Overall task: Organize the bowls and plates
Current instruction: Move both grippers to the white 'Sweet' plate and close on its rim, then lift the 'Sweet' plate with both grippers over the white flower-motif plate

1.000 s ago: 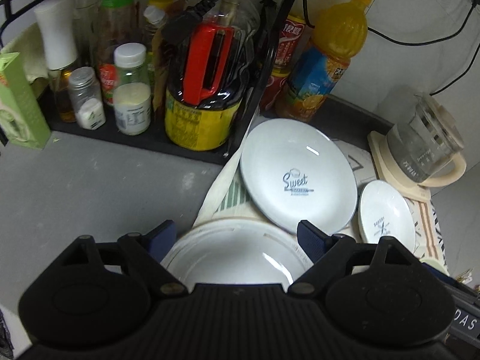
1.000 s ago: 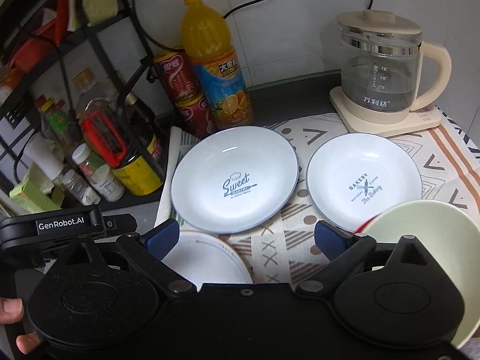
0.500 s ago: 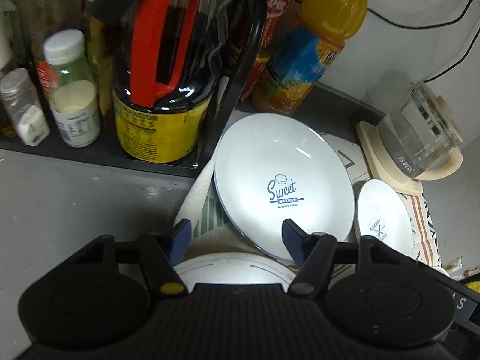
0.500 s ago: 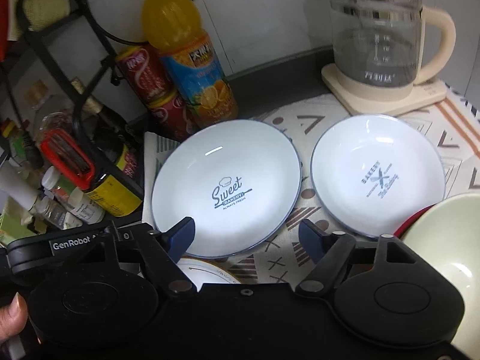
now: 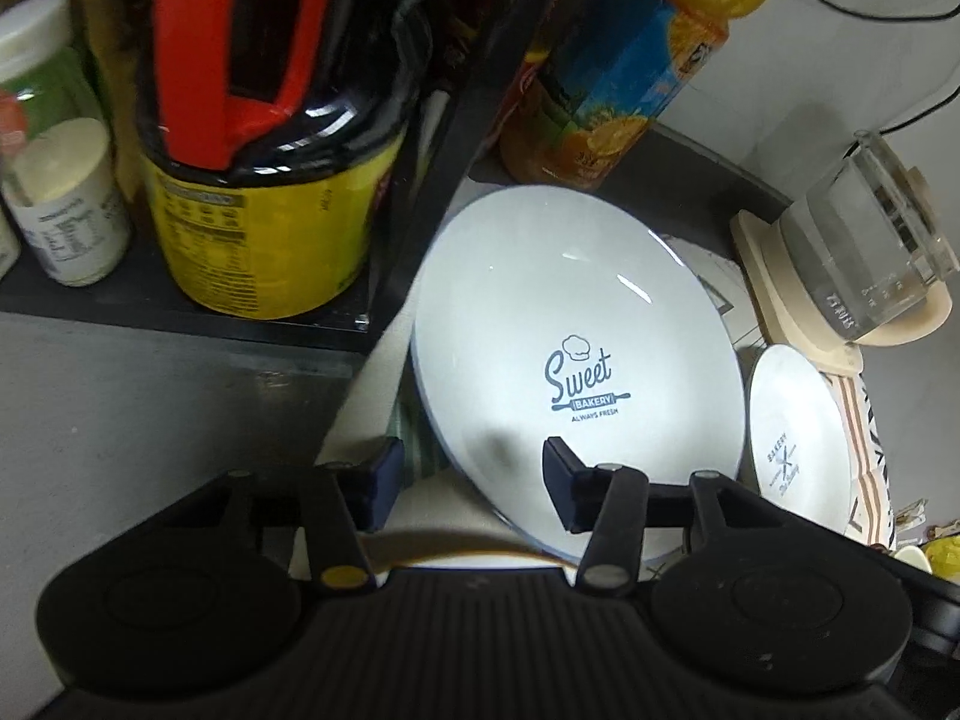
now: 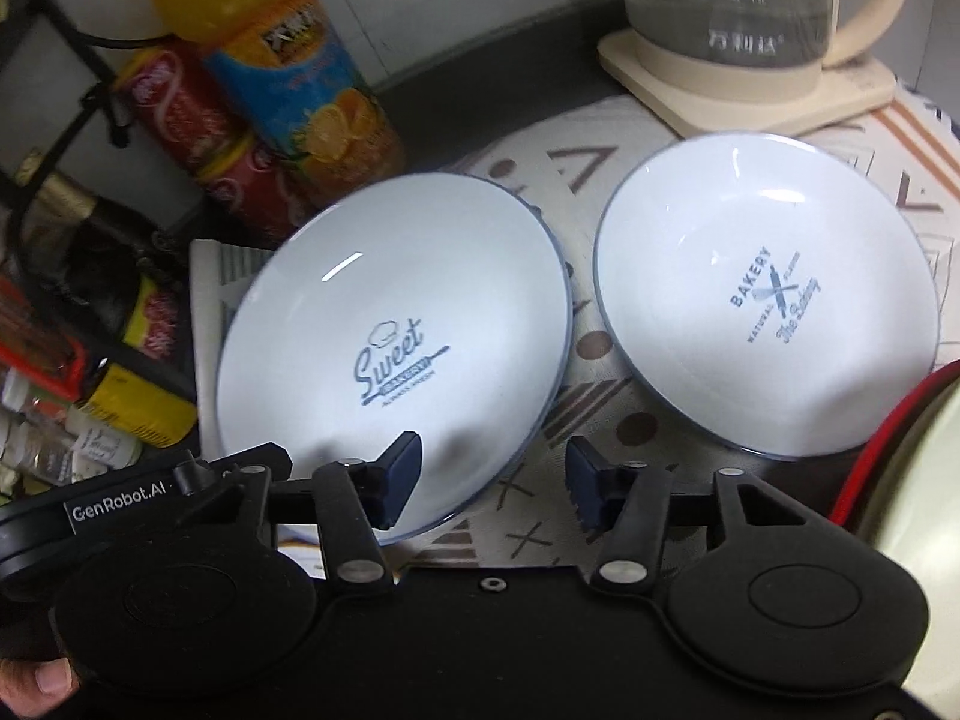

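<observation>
Left wrist: our left gripper (image 5: 468,483) spread, empty, straddling near rim of Sweet plate (image 5: 576,354) | Right wrist: our right gripper (image 6: 492,477) parted, empty — Bakery plate (image 6: 762,294) right, apart | We judge nothing stacked yet — both plates remain.

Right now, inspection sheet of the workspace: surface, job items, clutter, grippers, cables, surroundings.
Surface: grey counter, patterned cloth under the plates.
Job's things: Sweet plate and Bakery plate side by side, apart; pale bowl at right edge.
Clutter: juice bottle, red cans, glass kettle, yellow-label jug, white jar.
Grippers: left gripper open, straddling the Sweet plate's near rim; right gripper open, over the same plate's rim.
Cables: black cable on the wall.
Surroundings: black rack, tiled wall.
</observation>
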{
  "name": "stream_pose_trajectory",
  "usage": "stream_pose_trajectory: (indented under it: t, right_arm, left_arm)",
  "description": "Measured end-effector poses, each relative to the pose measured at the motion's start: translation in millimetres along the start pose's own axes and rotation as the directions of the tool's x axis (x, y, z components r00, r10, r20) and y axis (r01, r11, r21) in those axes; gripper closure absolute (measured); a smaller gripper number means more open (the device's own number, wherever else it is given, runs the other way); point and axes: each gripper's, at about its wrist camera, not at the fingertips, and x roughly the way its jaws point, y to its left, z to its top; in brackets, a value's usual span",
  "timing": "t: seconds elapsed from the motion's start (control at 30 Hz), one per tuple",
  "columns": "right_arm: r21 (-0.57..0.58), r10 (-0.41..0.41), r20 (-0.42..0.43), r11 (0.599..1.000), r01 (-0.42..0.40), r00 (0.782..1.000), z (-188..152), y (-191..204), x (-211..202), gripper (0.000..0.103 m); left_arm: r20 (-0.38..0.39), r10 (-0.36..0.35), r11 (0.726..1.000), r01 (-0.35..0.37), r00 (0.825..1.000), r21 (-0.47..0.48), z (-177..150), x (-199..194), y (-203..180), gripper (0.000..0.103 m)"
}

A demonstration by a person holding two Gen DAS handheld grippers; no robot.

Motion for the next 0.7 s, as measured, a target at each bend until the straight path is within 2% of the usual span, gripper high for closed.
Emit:
stream_pose_trajectory:
  t: [0.1,0.23,0.37,0.53,0.57,0.63,0.7]
  right_arm:
    - [0.017,0.001,-0.010,1.000,-0.001,1.000,2,-3,8,0.057]
    - [0.039,0.013,-0.026,0.999,-0.012,1.000,5,-6,17,0.070]
    - [0.056,0.030,-0.036,0.998,-0.028,0.999,5,-8,25,0.072]
    - [0.072,0.055,-0.023,0.996,-0.053,0.998,6,-10,31,0.075]
    - [0.075,0.058,-0.018,0.996,-0.057,0.998,7,-11,32,0.076]
    - [0.079,0.052,-0.012,0.996,-0.050,0.999,6,-12,32,0.084]
    - [0.074,0.053,-0.012,0.996,-0.052,0.999,6,-14,31,0.085]
  left_arm:
    - [-0.020,0.001,1.000,0.000,1.000,0.005,3,11,-2,0.055]
    - [-0.045,0.010,1.000,-0.010,0.999,0.016,8,23,-3,0.067]
    - [-0.055,0.011,1.000,-0.011,0.998,0.016,12,30,-2,0.078]
    - [-0.043,0.014,0.999,-0.013,0.999,0.030,12,31,-1,0.079]
    - [-0.040,0.016,0.999,-0.015,0.999,0.031,12,31,0,0.082]
    - [-0.036,0.018,1.000,-0.017,0.999,0.024,12,31,0,0.084]
    - [-0.034,0.015,1.000,-0.014,0.999,0.018,13,30,0,0.085]
